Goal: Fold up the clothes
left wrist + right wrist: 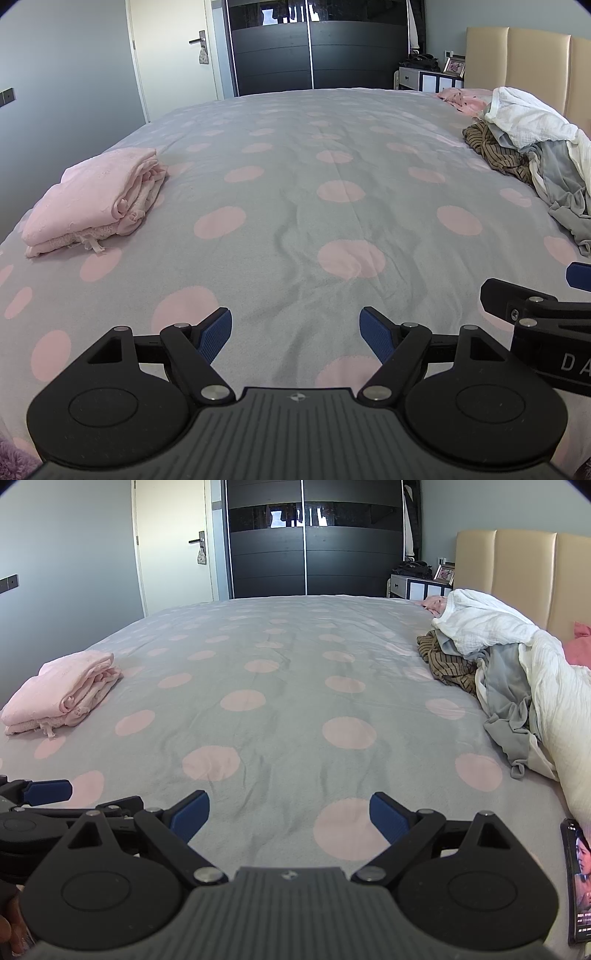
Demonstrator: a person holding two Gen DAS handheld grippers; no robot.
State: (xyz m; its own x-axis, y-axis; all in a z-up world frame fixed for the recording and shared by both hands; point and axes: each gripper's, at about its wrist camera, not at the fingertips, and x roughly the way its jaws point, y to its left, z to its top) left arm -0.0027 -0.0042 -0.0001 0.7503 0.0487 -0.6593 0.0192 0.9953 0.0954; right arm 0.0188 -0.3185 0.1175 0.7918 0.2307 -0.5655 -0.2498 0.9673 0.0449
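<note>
1. Both tools are sitting spread wide with nothing in them: left tool (295, 332) and right tool (290, 814) hovering side by side over the bed (332, 229).
2. The unfolded pile (498, 664) is lying ahead and to the right of the right tool. The white crinkly muslin piece (487, 627) on top is looking light and floppy, the grey garment (509, 709) thin and slinky, the striped brown one (448, 666) half buried.
3. I'm guessing pinching a hem or corner works best, since it's all going to droop.
4. The folded pink garment (92, 199), soft and lacy-edged, is resting ahead-left of the left tool.
</note>
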